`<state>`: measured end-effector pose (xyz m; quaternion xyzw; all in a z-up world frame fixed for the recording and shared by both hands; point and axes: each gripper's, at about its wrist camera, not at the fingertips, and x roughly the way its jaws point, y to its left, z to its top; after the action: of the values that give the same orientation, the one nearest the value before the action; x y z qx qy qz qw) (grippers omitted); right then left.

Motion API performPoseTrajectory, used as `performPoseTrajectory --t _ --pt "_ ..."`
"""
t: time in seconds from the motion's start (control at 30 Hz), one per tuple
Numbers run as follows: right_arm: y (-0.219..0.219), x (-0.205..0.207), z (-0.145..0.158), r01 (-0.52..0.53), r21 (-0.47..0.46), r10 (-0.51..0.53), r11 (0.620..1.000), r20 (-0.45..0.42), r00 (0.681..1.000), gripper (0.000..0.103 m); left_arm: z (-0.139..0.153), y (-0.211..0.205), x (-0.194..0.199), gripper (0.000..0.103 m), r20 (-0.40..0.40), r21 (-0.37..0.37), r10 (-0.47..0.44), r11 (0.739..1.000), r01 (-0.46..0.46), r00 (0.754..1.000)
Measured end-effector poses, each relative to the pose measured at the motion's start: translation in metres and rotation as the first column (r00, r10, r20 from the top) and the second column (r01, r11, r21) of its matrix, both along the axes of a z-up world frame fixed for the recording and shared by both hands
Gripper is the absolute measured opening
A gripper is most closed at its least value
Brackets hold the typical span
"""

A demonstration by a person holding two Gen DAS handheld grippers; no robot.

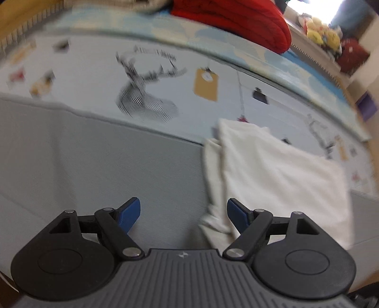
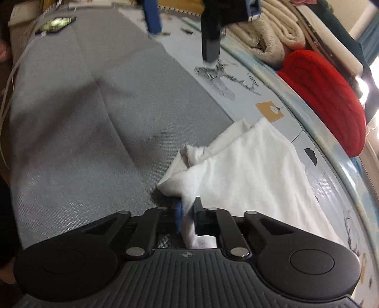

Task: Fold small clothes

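A small white garment [image 2: 246,165] lies partly folded on the bed, half on a grey cloth [image 2: 83,113] and half on a pale printed sheet [image 2: 236,78]. My right gripper [image 2: 188,214] is shut on the garment's near edge, with white fabric pinched between its blue pads. In the left wrist view the garment [image 1: 272,175] lies to the right. My left gripper [image 1: 183,216] is open and empty above the grey cloth [image 1: 94,165], with its right finger at the garment's left edge. The left gripper also shows at the top of the right wrist view [image 2: 189,21].
A red knitted blanket [image 2: 327,94] and cream folded towels [image 2: 265,30] lie along the far side of the bed. The red blanket also shows in the left wrist view [image 1: 236,21]. Stuffed toys [image 1: 324,35] sit on a shelf beyond. The sheet has a deer print [image 1: 144,94].
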<state>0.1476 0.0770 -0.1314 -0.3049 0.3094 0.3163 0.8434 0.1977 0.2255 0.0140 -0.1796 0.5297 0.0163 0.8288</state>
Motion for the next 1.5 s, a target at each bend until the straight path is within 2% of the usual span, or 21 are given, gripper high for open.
performPoseTrajectory --t 0.07,0.13,0.3,0.37,0.47,0.53,0.6,0.63,0.67,0.7,0.87,1.03,1.13,1.2,1.33,1.5 --pt "-0.009 -0.003 0.014 0.004 0.054 -0.003 0.999 -0.001 1.0 0.005 -0.008 -0.001 0.005 0.086 -0.036 -0.118 0.023 0.993 -0.027 0.999" --pt "-0.02 -0.009 0.028 0.011 0.105 -0.011 0.994 -0.001 1.0 0.004 -0.021 -0.003 0.01 0.088 -0.089 -0.234 0.049 0.97 -0.069 0.995" --pt "-0.051 -0.021 0.059 0.022 0.228 -0.016 0.973 -0.025 1.0 0.004 -0.059 -0.019 0.025 0.09 -0.168 -0.357 0.059 0.927 -0.117 0.984" --pt "-0.063 -0.027 0.066 0.02 0.26 -0.011 0.965 -0.035 0.999 0.004 -0.079 -0.025 0.031 0.09 -0.224 -0.378 0.062 0.914 -0.145 0.973" --pt "-0.076 -0.034 0.075 0.004 0.297 0.011 0.955 -0.049 0.999 0.004 -0.091 -0.035 0.042 0.09 -0.225 -0.375 0.053 0.917 -0.136 0.973" --pt "-0.082 -0.036 0.079 -0.014 0.312 0.034 0.95 -0.06 0.998 0.004 -0.098 -0.042 0.048 0.082 -0.252 -0.345 0.032 0.931 -0.121 0.967" --pt "-0.084 -0.035 0.08 -0.032 0.317 0.065 0.948 -0.094 0.993 0.004 -0.093 -0.048 0.052 0.051 -0.232 -0.301 0.02 0.949 -0.092 0.972" --pt "-0.083 -0.034 0.08 -0.039 0.317 0.077 0.948 -0.107 0.991 0.004 -0.09 -0.048 0.052 0.042 -0.216 -0.274 0.022 0.958 -0.082 0.976" --pt "-0.081 -0.033 0.079 -0.047 0.315 0.089 0.948 -0.12 0.989 0.004 -0.087 -0.046 0.052 0.021 -0.206 -0.251 0.024 0.965 -0.077 0.978" --pt "-0.077 -0.033 0.078 -0.055 0.311 0.101 0.949 -0.133 0.986 0.004 -0.084 -0.043 0.05 0.014 -0.203 -0.24 0.032 0.967 -0.081 0.979" --pt "-0.042 -0.033 0.079 -0.115 0.353 0.184 0.928 -0.167 0.969 0.004 -0.046 -0.015 0.03 0.011 -0.109 -0.126 0.062 0.989 -0.076 0.992" --pt "-0.001 -0.044 0.084 -0.2 0.43 0.305 0.88 -0.189 0.934 0.004 -0.016 0.024 -0.001 0.011 -0.063 -0.094 0.117 0.988 -0.123 0.991" --pt "0.008 -0.052 0.087 -0.221 0.451 0.333 0.865 -0.186 0.924 0.004 -0.007 0.028 -0.01 0.01 -0.056 -0.069 0.1 0.992 -0.104 0.993" --pt "0.002 -0.058 0.087 -0.228 0.444 0.334 0.867 -0.178 0.926 0.004 -0.003 0.019 -0.007 0.01 -0.041 -0.065 0.071 0.995 -0.073 0.997" --pt "-0.031 -0.059 0.086 -0.18 0.428 0.27 0.886 -0.161 0.949 0.004 0.007 -0.025 0.004 0.01 0.023 -0.061 -0.072 0.995 0.073 0.997" --pt "-0.092 -0.054 0.088 -0.034 0.408 0.109 0.912 -0.164 0.98 0.004 0.012 -0.112 0.029 0.01 0.102 -0.079 -0.241 0.965 0.25 0.965"
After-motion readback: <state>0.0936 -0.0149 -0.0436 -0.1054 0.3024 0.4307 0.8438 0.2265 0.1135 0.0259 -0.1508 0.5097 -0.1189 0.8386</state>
